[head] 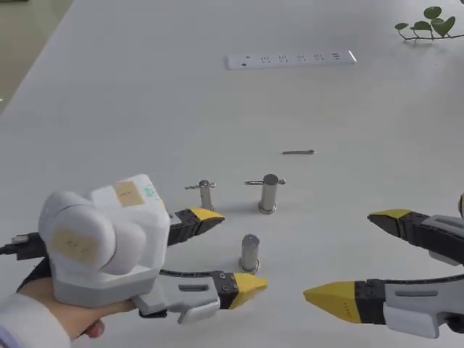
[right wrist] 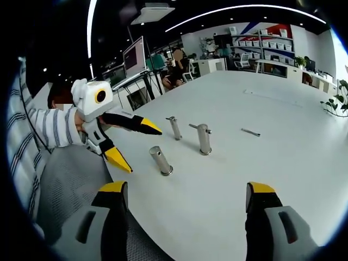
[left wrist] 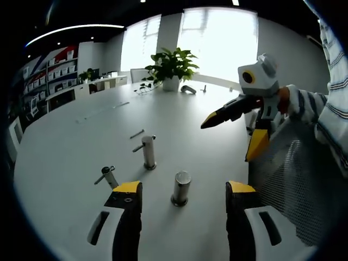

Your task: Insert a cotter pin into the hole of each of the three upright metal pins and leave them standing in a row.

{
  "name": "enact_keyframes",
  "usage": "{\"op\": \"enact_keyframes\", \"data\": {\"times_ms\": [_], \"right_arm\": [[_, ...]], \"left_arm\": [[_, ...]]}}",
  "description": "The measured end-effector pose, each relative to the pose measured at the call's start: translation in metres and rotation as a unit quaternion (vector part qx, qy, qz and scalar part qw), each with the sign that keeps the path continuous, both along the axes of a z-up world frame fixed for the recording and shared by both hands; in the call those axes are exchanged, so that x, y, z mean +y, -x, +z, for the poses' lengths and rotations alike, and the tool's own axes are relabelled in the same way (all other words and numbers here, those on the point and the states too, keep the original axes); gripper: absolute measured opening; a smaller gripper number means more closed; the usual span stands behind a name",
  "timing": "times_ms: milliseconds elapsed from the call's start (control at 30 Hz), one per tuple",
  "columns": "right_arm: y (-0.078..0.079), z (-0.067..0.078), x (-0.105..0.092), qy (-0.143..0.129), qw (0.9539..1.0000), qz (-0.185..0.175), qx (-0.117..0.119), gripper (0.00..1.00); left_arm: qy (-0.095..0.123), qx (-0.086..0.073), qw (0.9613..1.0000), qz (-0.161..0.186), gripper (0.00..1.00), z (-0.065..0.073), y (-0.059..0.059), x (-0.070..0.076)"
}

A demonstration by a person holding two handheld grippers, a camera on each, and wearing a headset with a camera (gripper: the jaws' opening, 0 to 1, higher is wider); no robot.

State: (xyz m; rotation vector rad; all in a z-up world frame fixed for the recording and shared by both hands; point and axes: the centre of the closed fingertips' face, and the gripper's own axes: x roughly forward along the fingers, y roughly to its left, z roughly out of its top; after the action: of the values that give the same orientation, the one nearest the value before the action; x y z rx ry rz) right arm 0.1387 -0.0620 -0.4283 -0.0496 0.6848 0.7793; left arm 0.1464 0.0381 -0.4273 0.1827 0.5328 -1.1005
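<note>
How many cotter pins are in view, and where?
3. One cotter pin sits through the small left metal pin, a second cotter pin through the taller metal pin beside it, a loose cotter pin lies on the table beyond. The nearest metal pin has none.

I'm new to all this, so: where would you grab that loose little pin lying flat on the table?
Probably mid-shaft on the cotter pin, coming straight down from above with the jaws straddling it crosswise: it lies flat and thin on the table, so there is no side to get under.
</note>
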Motion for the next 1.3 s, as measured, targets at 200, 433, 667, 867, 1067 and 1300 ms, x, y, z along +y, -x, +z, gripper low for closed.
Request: {"op": "enact_keyframes", "data": {"times_ms": [200,433,667,867,1067,1300], "right_arm": [[-0.001,-0.002,-0.003,0.003,1.0,0.0,0.002,0.88],[-0.005,-0.001,-0.007,0.008,1.0,-0.001,0.001,0.88],[-0.02,0.002,-0.018,0.046,0.9986,0.02,-0.018,0.86],[-0.044,0.003,-0.033,0.1,0.9936,0.046,-0.025,0.79],[-0.071,0.0,-0.037,0.125,0.9893,0.069,-0.031,0.74],[-0.094,0.001,-0.027,0.141,0.9825,0.116,-0.038,0.59]], "left_arm": [[0.005,0.015,0.9997,0.019,0.73,0.004,0.006,0.017],[-0.016,0.038,0.9991,0.006,0.99,-0.001,0.02,0.029],[-0.021,0.04,0.9988,0.02,0.99,0.001,0.023,0.035],[-0.024,0.046,0.9982,0.031,0.99,-0.005,0.028,0.04],[-0.037,0.051,0.9976,0.031,0.99,-0.013,0.028,0.046],[-0.03,0.052,0.9975,0.038,0.99,-0.013,0.025,0.05]]}}
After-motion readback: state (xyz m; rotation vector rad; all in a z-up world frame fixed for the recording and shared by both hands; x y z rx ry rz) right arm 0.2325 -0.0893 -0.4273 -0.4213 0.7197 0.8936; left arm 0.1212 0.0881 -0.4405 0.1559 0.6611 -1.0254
